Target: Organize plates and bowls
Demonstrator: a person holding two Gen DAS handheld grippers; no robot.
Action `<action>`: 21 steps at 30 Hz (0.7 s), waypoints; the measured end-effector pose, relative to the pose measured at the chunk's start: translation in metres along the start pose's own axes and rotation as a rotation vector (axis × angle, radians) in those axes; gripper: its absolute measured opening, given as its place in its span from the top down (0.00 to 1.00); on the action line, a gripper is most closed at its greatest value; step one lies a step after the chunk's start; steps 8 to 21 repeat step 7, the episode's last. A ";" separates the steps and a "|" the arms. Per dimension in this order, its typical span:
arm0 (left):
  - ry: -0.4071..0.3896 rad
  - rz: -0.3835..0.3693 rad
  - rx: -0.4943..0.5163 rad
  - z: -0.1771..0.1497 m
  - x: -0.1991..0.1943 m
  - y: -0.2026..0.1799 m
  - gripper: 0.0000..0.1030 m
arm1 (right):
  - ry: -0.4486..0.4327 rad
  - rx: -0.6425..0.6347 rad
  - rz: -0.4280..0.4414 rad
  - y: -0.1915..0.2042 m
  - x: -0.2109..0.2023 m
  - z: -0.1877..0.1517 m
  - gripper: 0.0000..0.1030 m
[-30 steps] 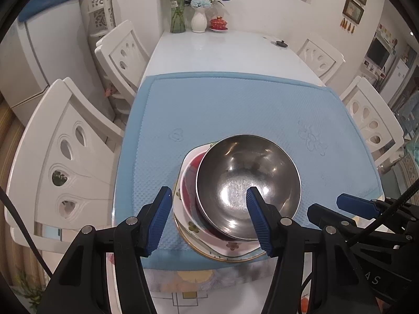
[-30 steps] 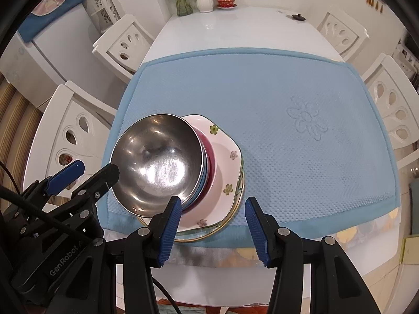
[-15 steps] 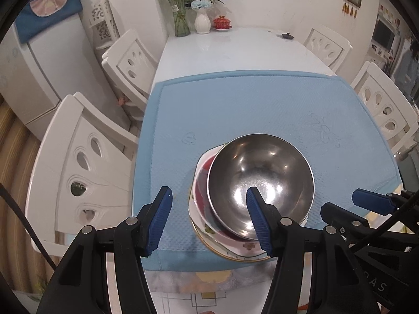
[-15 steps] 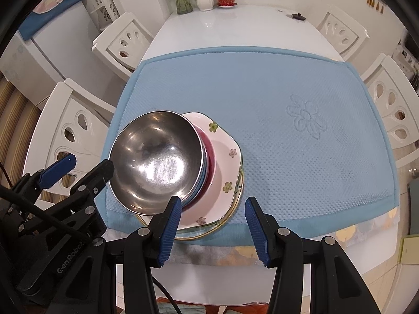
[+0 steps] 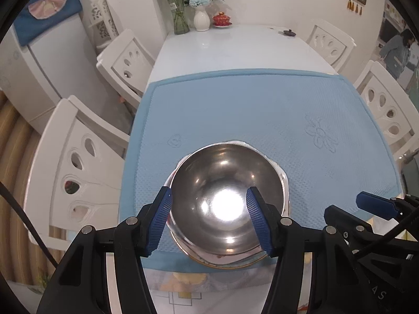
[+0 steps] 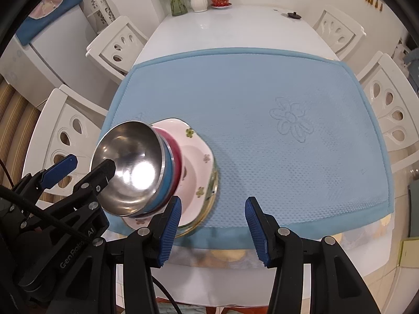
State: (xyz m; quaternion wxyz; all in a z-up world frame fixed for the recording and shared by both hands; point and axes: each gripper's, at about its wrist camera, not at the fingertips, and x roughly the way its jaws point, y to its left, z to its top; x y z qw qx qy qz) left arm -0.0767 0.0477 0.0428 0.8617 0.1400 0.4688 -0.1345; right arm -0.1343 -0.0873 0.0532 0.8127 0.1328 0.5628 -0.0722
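A steel bowl tops a stack of a blue bowl and a red bowl. The stack rests on a pink flowered plate over a gold-rimmed plate, at the blue mat's near left corner. My left gripper is open over the steel bowl. One pad is by the bowl's left rim and the other above its inside, and I cannot see any contact. My right gripper is open to the right of the stack, above the mat's front edge, holding nothing.
The blue mat covers the near half of a white table. Vases and a red lidded cup stand at the far end. White chairs line both sides. A person stands far right.
The left gripper has shifted right, so the steel bowl now sits between its fingers in its view. The right gripper moved right, away from the stack. The dishes stayed put.
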 end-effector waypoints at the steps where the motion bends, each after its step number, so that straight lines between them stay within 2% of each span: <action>1: -0.020 0.018 -0.008 0.000 -0.003 -0.002 0.45 | 0.002 -0.002 0.002 -0.003 0.000 0.001 0.53; 3: -0.052 0.029 -0.015 0.002 -0.009 -0.008 0.45 | 0.008 -0.011 0.008 -0.012 0.000 0.003 0.53; 7: -0.026 0.042 -0.018 0.007 -0.009 -0.021 0.40 | 0.016 -0.028 0.015 -0.024 -0.002 0.005 0.53; 21: -0.026 0.042 -0.018 0.007 -0.009 -0.021 0.40 | 0.016 -0.028 0.015 -0.024 -0.002 0.005 0.53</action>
